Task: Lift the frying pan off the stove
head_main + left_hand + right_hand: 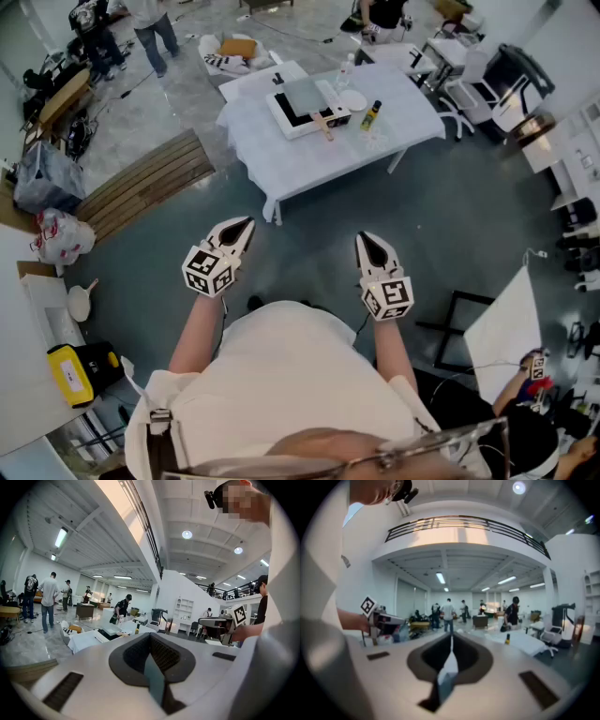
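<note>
The frying pan (307, 95), a flat grey pan with a wooden handle (325, 126), rests on a black-and-white stove (292, 116) on a white-clothed table (309, 155) some way ahead of me. Both grippers are held close to my body, well short of the table. My left gripper (247, 223) is shut and empty, and my right gripper (362, 238) is shut and empty too. In the left gripper view the jaws (151, 637) meet with nothing between them and the table (86, 640) is small in the distance. The right gripper view shows closed jaws (451, 641).
A yellow-capped bottle (371, 115) and a white dish (352, 99) stand beside the stove. Wooden boards (141, 183) lie on the floor at left. White chairs (473, 89) are at the back right. A black frame (459, 319) and white board (511, 328) stand at right. People (155, 28) are far back.
</note>
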A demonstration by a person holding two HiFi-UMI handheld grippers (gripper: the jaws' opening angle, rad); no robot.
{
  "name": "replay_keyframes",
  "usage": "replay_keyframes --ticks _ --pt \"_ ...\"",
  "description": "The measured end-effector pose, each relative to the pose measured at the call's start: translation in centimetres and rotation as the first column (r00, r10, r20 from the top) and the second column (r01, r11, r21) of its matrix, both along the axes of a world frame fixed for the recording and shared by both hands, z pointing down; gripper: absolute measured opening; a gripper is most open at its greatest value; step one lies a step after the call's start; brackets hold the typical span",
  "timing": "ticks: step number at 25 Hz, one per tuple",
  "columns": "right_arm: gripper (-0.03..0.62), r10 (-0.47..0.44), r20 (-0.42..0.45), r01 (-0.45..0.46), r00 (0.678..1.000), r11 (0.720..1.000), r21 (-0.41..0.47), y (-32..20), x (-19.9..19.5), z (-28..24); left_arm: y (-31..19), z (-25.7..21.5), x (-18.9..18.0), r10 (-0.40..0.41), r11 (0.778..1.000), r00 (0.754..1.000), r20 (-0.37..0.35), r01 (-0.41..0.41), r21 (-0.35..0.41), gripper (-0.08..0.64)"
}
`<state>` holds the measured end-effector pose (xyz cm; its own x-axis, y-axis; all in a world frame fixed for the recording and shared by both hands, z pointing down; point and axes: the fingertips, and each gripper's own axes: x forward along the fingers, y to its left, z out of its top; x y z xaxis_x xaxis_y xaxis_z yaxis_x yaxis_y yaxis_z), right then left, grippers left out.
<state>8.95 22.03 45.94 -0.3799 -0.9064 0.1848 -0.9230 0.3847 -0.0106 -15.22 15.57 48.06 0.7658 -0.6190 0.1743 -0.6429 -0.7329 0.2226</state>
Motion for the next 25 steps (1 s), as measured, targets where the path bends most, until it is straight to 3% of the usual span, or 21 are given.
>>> replay_keyframes --ticks 16,25 --pt "0.035 0.000 0.070 0.001 0.998 1.000 -0.020 0.4 1.8 0.1 1.0 0.1 1.2 -0.014 1.000 1.000 0.016 0.014 0.005 0.031" --pt "0.035 -0.047 0.087 0.049 0.995 0.999 -0.017 0.7 4.2 0.3 2.7 0.0 3.5 -0.055 0.999 0.998 0.008 0.055 0.003 0.031"
